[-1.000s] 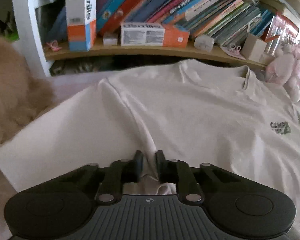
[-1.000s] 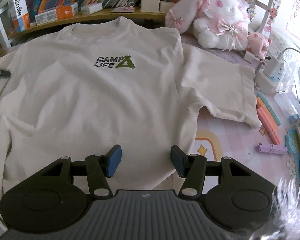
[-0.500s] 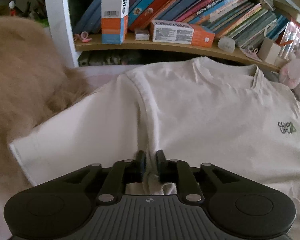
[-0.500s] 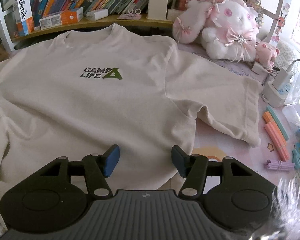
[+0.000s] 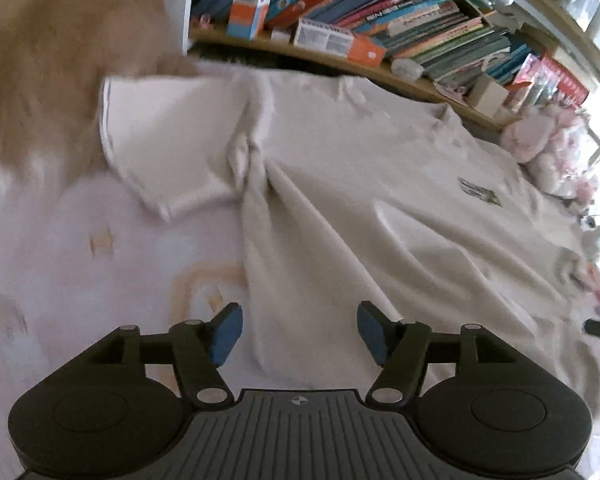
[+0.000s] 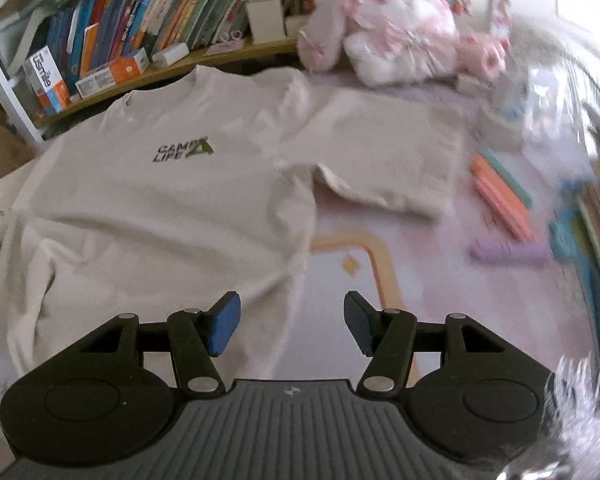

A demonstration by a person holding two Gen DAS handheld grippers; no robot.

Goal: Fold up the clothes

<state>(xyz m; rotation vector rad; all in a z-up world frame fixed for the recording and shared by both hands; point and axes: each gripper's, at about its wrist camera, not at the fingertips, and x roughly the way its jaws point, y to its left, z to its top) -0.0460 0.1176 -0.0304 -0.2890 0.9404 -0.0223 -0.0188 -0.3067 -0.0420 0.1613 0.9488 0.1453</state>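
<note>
**foldnoob:** Since the cream T-shirt (image 6: 172, 216) is lying face up on the pink tabletop (image 6: 400, 300), collar toward the bookshelf (image 6: 148, 76) and both sleeves spread out, where would you take hold first?

**laundry_dad:** Looks like thin, floppy cotton to me, so light, no stiffness, not slippery and not fragile. It'll sag and crease wherever it's lifted, and it's already rucked up near the left armpit (image 5: 248, 160). I'd pinch seams or hems, since doubled fabric gives more to bite on. Shoulder seam plus bottom hem on the same side, then carry that edge over toward the middle.

**foldnoob:** What are the tools doing right now?

**laundry_dad:** The left hand-held gripper (image 5: 299, 332) has just been opening: its jaws are spread, with shirt fabric lying under the gap but nothing pinched. It sits over the shirt's left side edge. The right hand-held gripper (image 6: 292, 324) is spread too and holds nothing, hovering over the right side edge, half over bare tabletop.

**foldnoob:** Anything nearby to worry about?

**laundry_dad:** The right sleeve (image 6: 384, 152) ends near some pens (image 6: 500, 196), and the plush bunny (image 6: 396, 28) sits just past it. Probably fine if you fold inward.
</note>
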